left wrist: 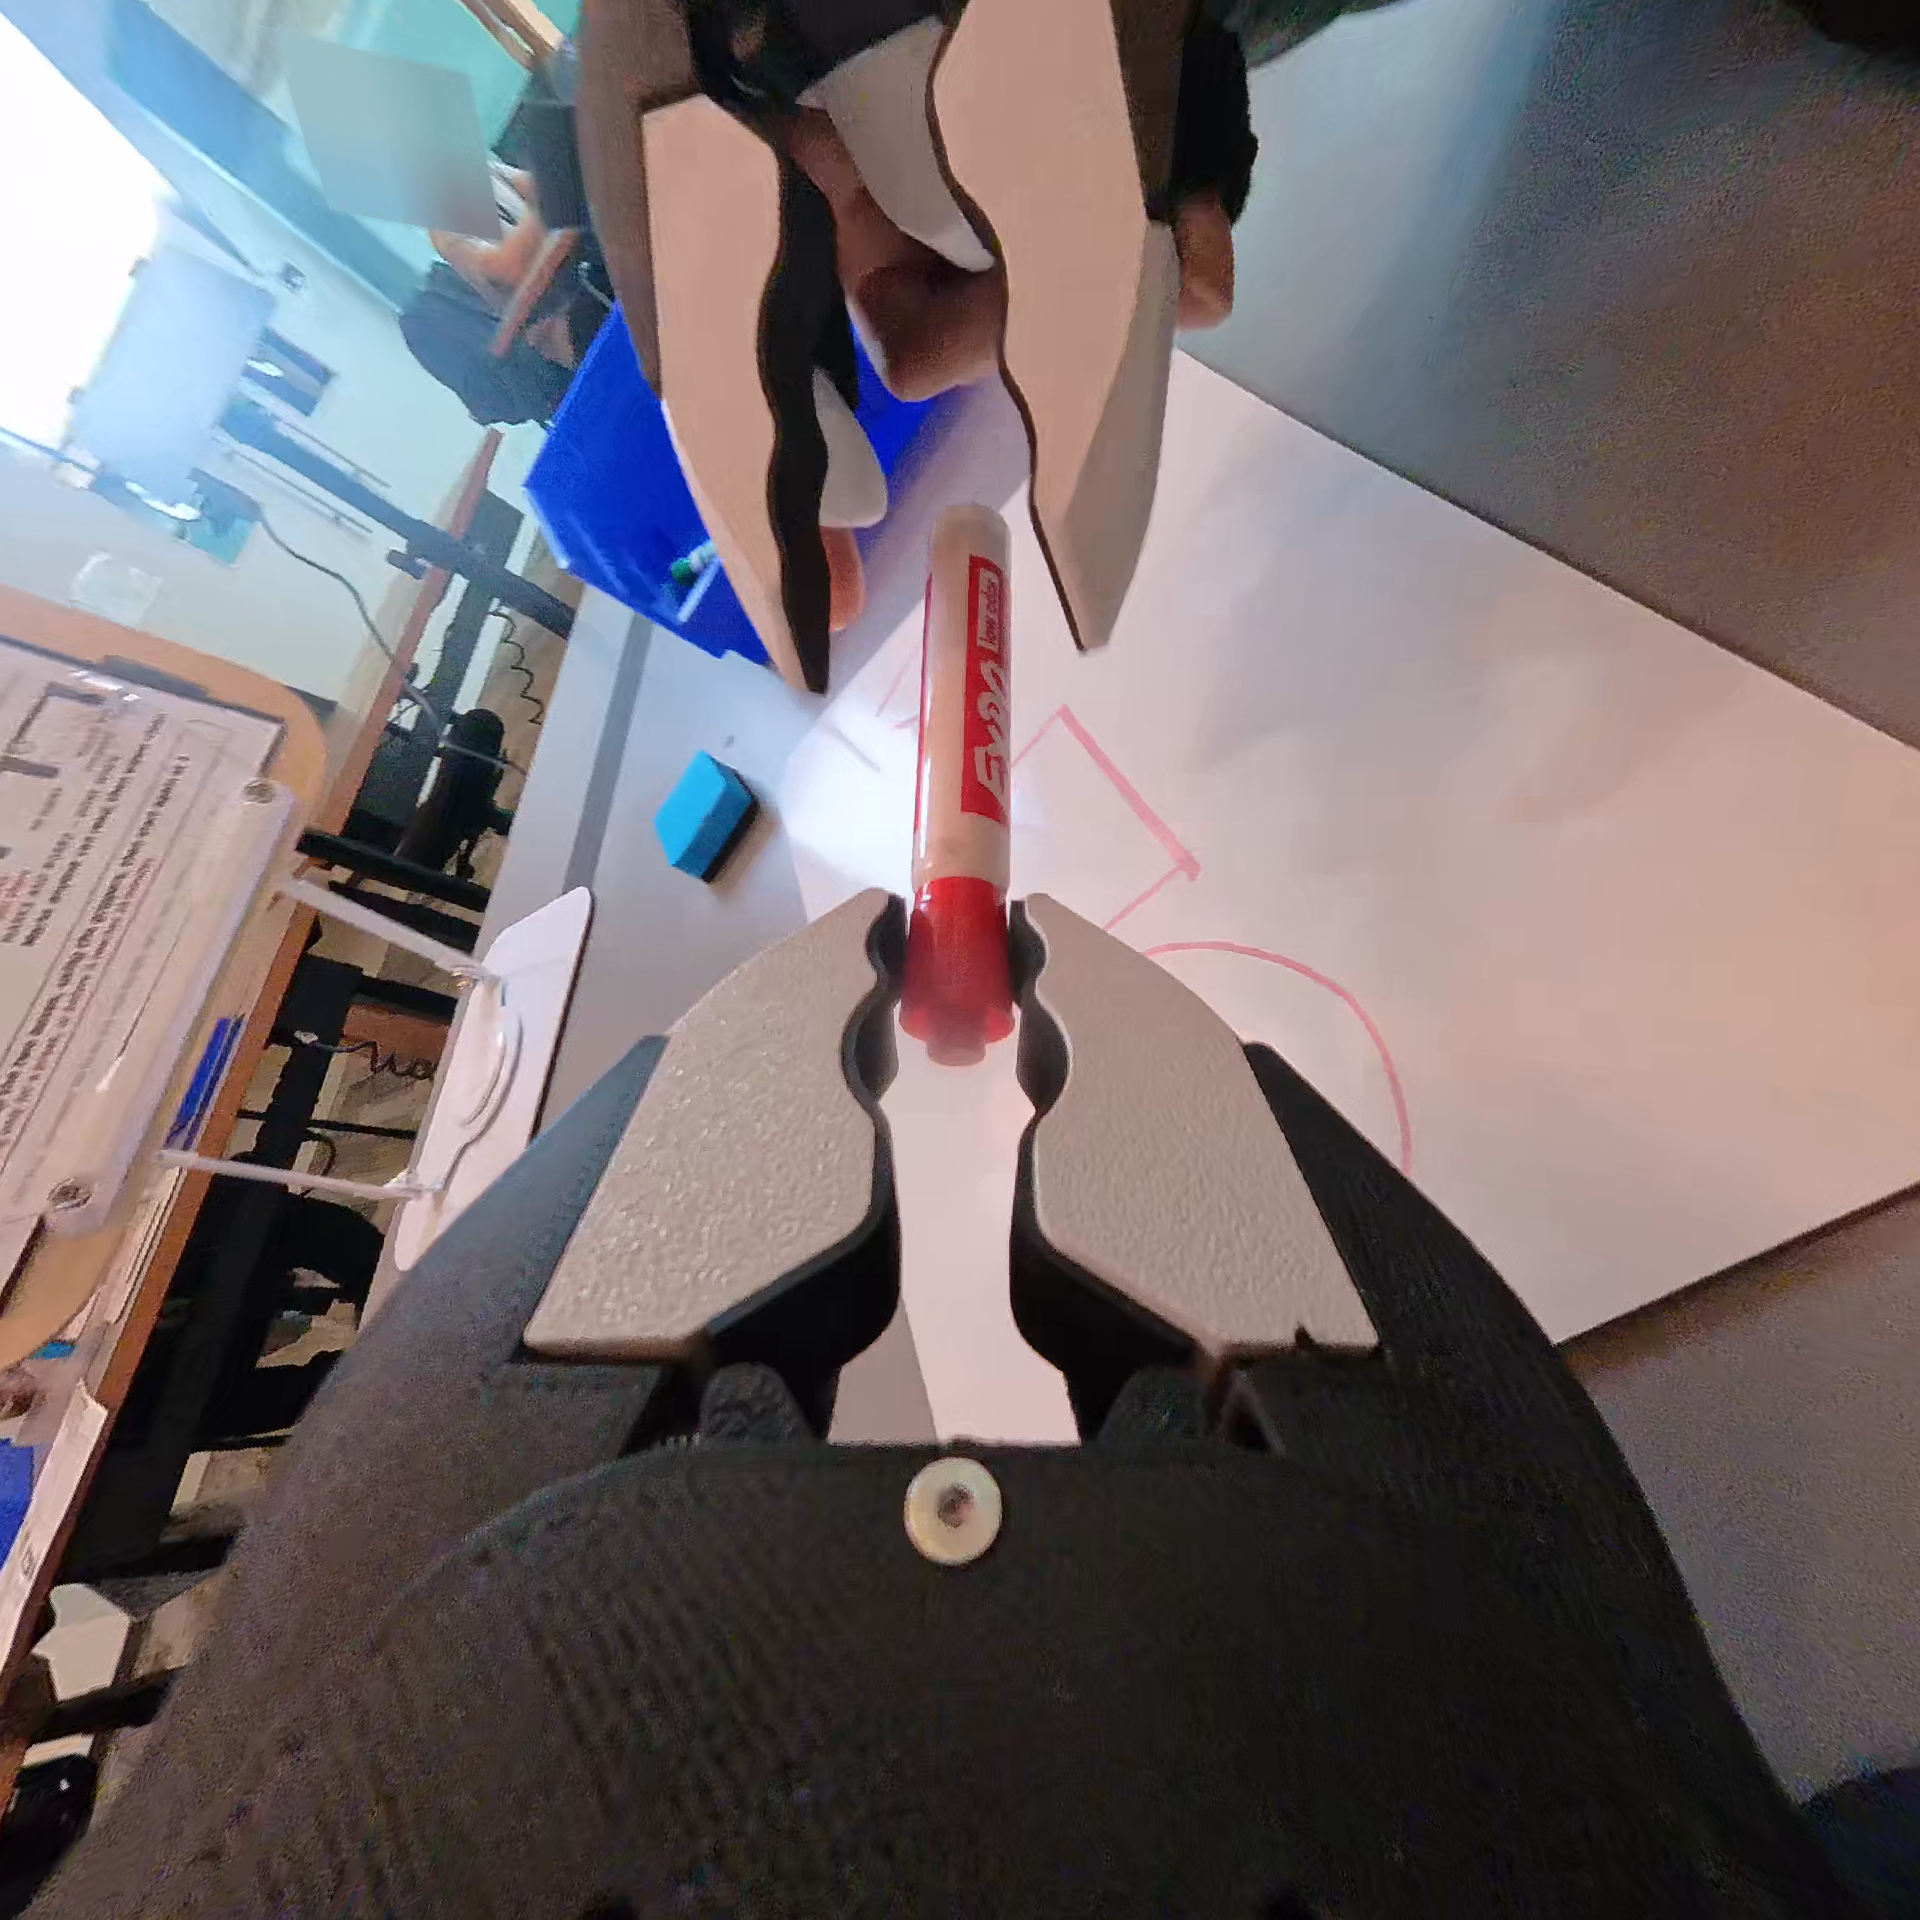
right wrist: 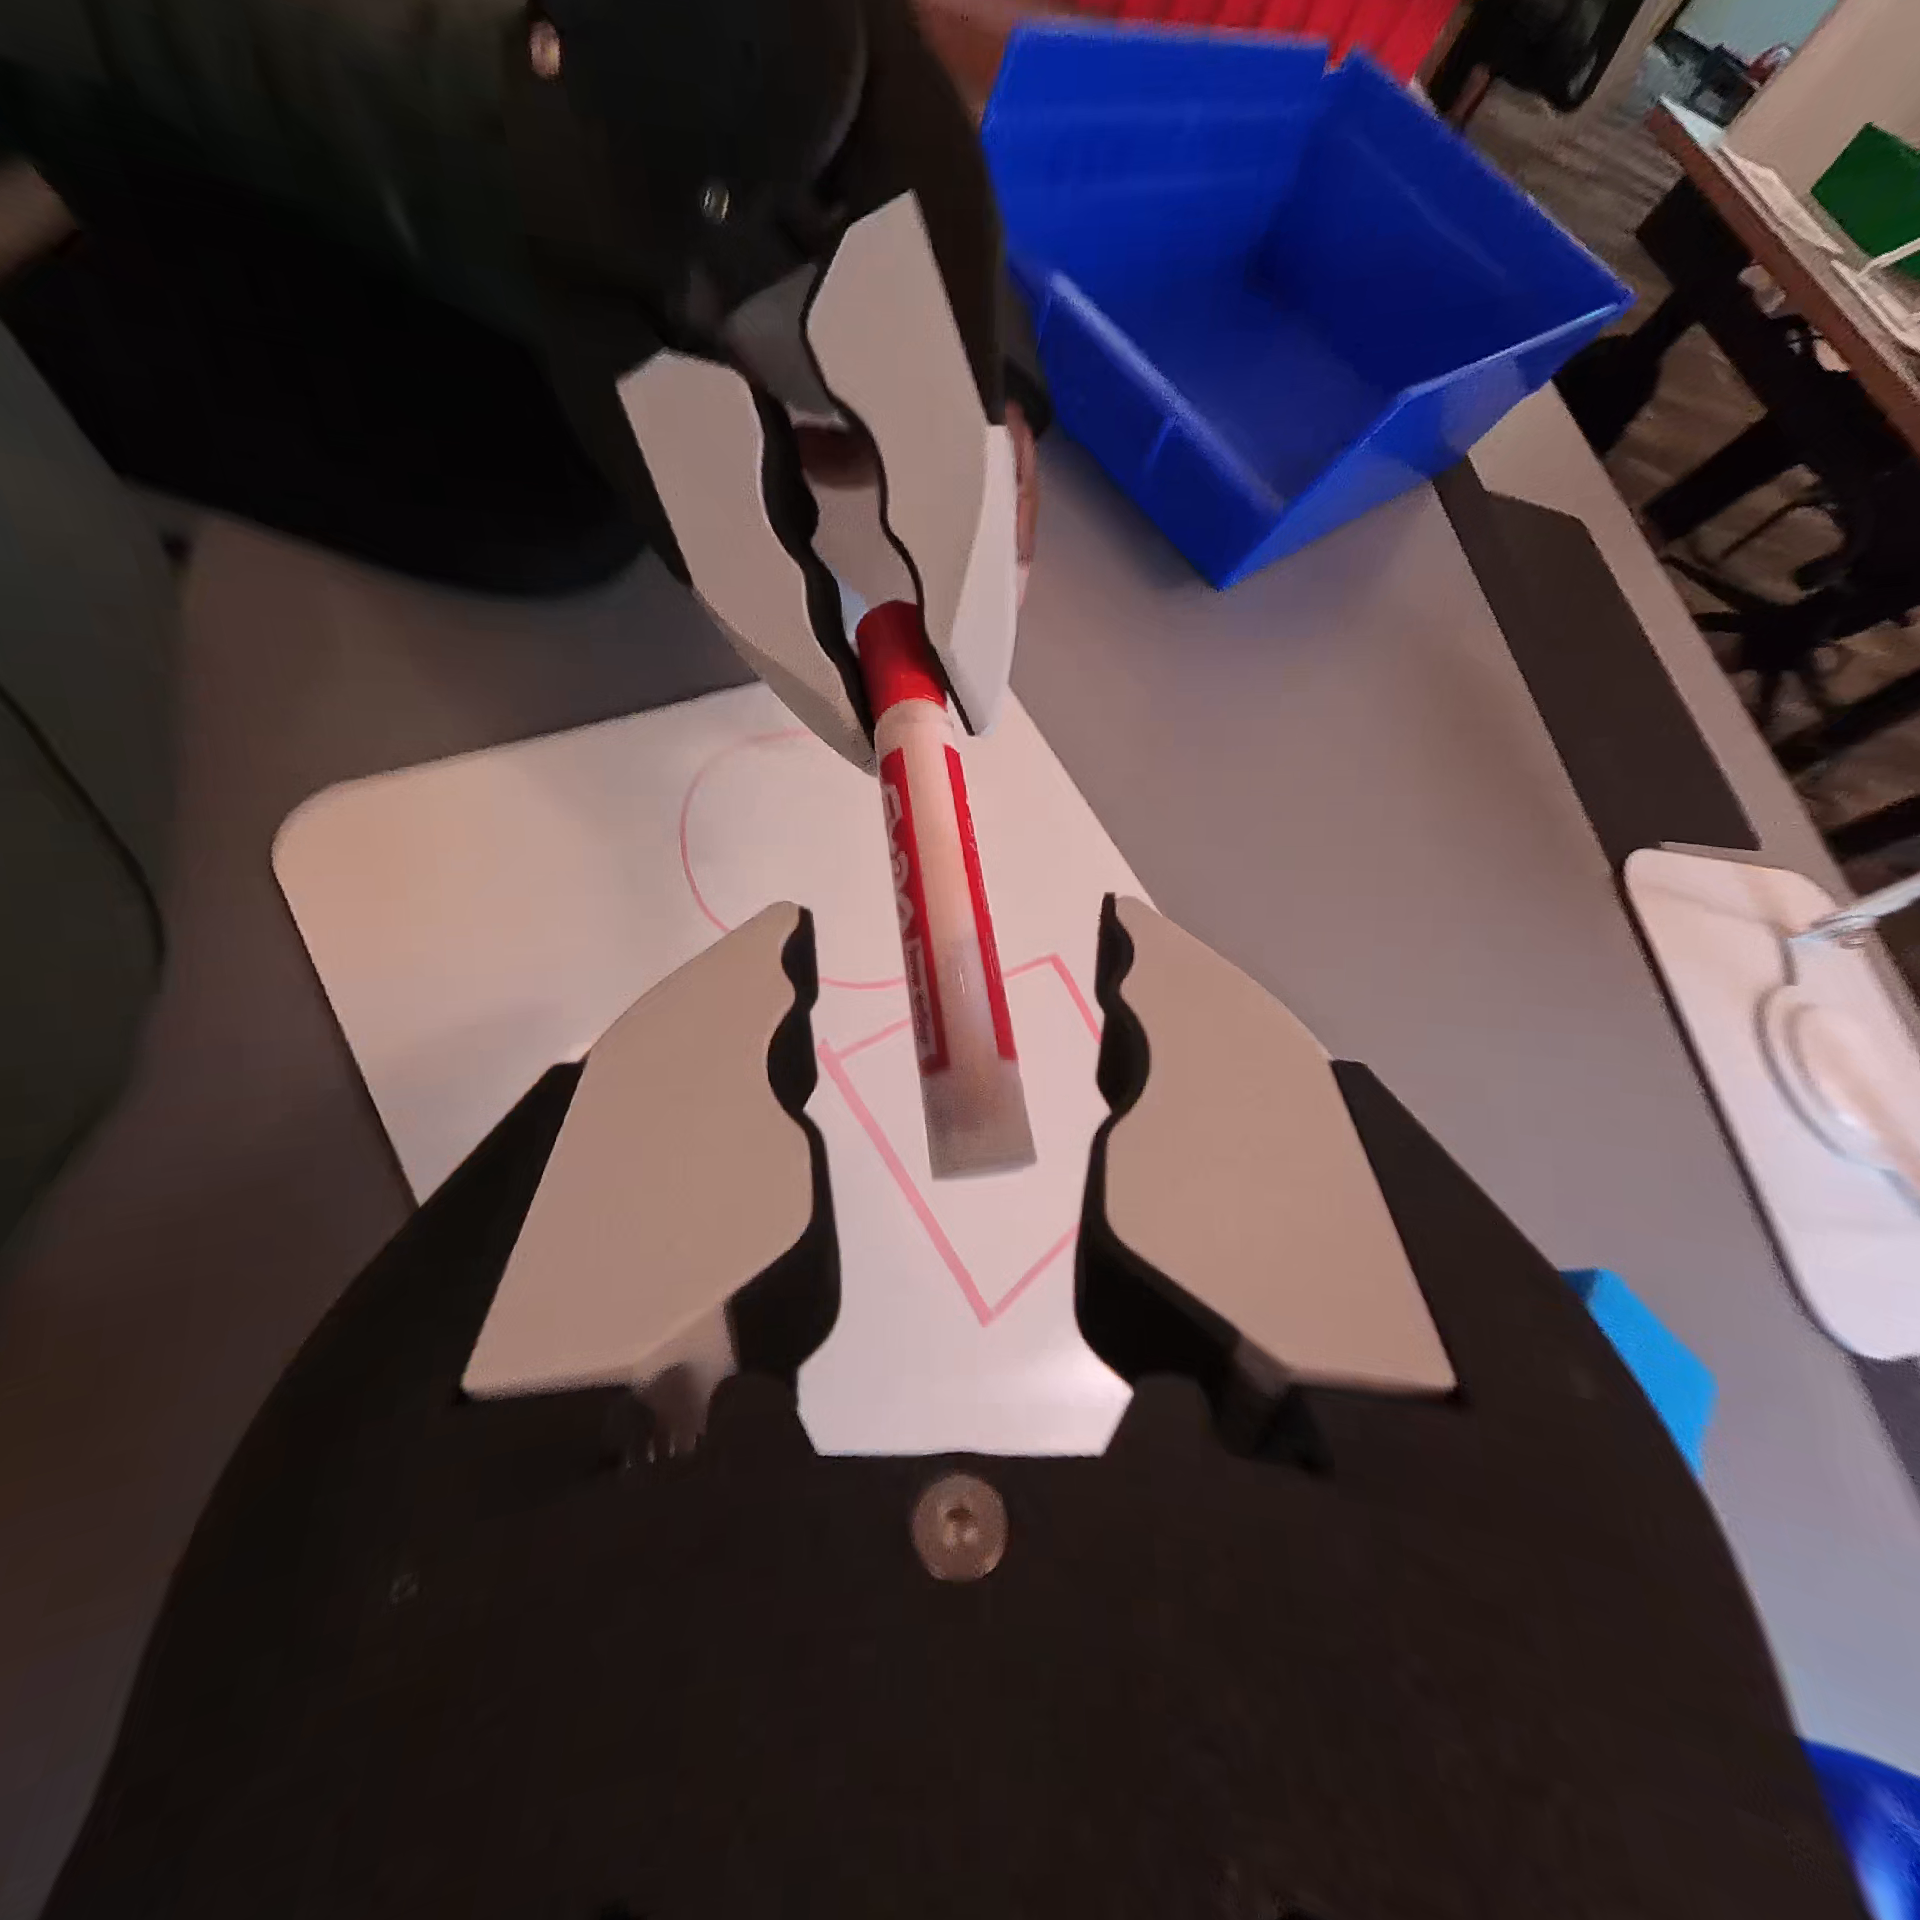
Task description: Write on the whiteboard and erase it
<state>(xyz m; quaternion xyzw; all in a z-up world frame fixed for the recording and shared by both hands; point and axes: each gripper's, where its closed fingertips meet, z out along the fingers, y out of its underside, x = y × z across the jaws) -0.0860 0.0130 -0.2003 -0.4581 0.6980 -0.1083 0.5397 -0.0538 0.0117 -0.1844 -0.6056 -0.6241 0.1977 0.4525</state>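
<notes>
Left gripper (left wrist: 954, 961) clamps red cap of white plastic marker (left wrist: 961, 707); right gripper (right wrist: 956, 977) wide, straddling barrel end untouched, above glossy round-cornered whiteboard (right wrist: 499, 904).

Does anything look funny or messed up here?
Nothing is spilled or broken. One thing is unusual: the red marker hangs in the air above the whiteboard, pinched only by its cap in the left tongs. The right tongs are open around its other end. Red shapes are already drawn on the board.
</notes>
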